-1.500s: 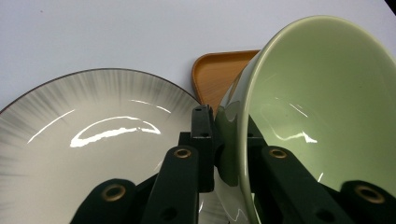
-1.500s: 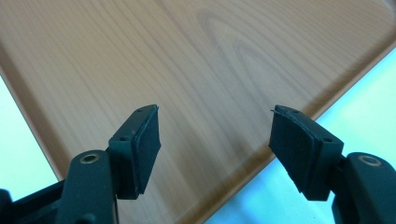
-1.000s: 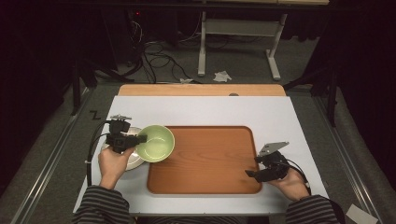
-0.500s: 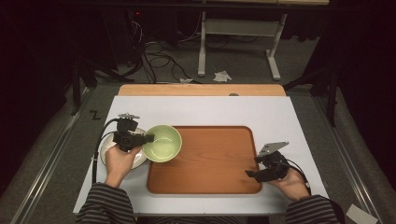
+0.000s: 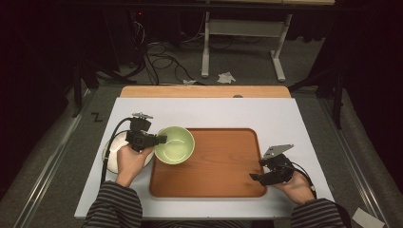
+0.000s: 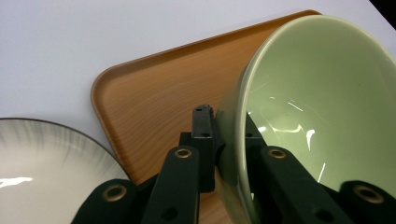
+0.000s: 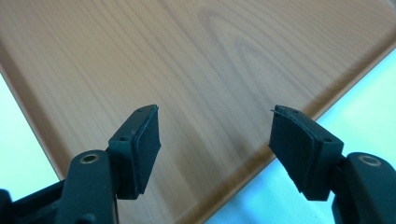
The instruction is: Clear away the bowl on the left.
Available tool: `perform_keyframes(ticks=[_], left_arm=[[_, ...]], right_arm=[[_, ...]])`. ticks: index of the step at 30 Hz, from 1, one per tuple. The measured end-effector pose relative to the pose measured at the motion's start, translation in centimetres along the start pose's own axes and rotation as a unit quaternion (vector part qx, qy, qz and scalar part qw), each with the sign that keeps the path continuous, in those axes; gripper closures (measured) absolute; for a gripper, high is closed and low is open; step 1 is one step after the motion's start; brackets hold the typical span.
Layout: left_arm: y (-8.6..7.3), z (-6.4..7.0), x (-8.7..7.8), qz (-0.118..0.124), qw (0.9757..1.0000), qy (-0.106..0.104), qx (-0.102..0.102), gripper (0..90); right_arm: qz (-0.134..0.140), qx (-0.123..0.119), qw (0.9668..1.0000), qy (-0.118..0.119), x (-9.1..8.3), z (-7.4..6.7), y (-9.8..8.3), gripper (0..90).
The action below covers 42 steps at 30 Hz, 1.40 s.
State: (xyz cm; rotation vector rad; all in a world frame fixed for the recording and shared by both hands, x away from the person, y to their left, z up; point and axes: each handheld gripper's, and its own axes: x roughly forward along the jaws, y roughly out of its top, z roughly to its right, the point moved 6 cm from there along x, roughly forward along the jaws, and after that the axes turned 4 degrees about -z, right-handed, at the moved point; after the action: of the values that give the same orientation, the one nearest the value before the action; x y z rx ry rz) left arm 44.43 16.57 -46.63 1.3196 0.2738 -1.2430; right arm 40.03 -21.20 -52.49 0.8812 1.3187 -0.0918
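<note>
Bowl (image 5: 175,145) is the job here: I am carrying the green bowl in my left claw (image 5: 160,139), clenched on its rim with one pad inside and one outside, as the left gripper view shows (image 6: 299,107). I am holding it tilted over the left end of the wooden tray (image 5: 223,166), its far side above the tray and its near side overhanging the tray's left edge. I judge the lift from the desk (image 5: 285,118) as done and the carry as well under way; what is left is bringing the bowl fully over the tray floor, levelling it, lowering it and letting go.

My right claw (image 5: 259,175) is waiting released at the tray's right end, jaws wide apart with nothing between them, hovering just inside the tray's raised lip (image 7: 299,135).

For room, the tray floor is bare wood from the bowl across to my right claw, so I am seeing plenty of open space to set down toward the middle. The edges to mind are the tray's raised left rim under the bowl and the white plate (image 5: 114,154) sitting just beside that rim on the desk, under my left hand; in the left gripper view the plate (image 6: 42,158) is nearly touching the tray corner.
</note>
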Motion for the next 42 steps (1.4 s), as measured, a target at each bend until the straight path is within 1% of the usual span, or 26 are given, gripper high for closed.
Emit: perform_keyframes(ticks=[10,12,14,16,23,25,28,35,36,37,42], left_arm=[[0.9,1.4,1.1,-0.008,0.9997,-0.012,0.017,82.9],[1.1,1.9,1.5,-0.012,0.9995,-0.017,0.024,82.9],[1.1,2.1,1.6,-0.013,0.9994,-0.019,0.026,82.9],[1.3,2.3,1.8,-0.013,0.9993,-0.023,0.025,82.9],[1.5,2.8,2.5,-0.017,0.9990,-0.027,0.029,82.9],[1.6,3.0,2.6,-0.018,0.9989,-0.029,0.031,82.9],[1.7,3.2,2.9,-0.019,0.9988,-0.031,0.032,82.9],[1.9,3.6,3.8,-0.025,0.9985,-0.037,0.032,82.9],[2.0,3.7,4.0,-0.023,0.9985,-0.039,0.029,82.9],[2.0,3.7,4.1,-0.027,0.9983,-0.040,0.033,82.9],[2.2,4.1,5.0,-0.031,0.9982,-0.041,0.032,82.8]], right_arm=[[0.003,0.002,1.0000,0.000,0.0,0.0,0.0,35.1],[0.002,-0.001,1.0000,-0.001,0.0,0.0,0.0,35.1],[0.001,-0.004,1.0000,-0.002,0.0,0.0,0.0,35.1],[0.003,-0.001,1.0000,0.001,0.0,-0.1,0.0,35.1],[0.002,0.000,1.0000,0.000,0.0,-0.1,0.0,35.1],[0.002,-0.008,1.0000,-0.001,0.0,0.0,0.0,35.1],[0.001,-0.002,1.0000,-0.001,0.0,0.0,0.0,35.1],[0.002,-0.004,1.0000,0.000,0.0,-0.1,0.0,35.1],[0.003,-0.006,1.0000,0.000,0.0,-0.1,0.0,35.1],[0.002,-0.003,1.0000,0.000,0.0,0.0,0.0,35.1],[0.003,-0.005,1.0000,0.000,-0.1,0.0,0.0,35.1]])
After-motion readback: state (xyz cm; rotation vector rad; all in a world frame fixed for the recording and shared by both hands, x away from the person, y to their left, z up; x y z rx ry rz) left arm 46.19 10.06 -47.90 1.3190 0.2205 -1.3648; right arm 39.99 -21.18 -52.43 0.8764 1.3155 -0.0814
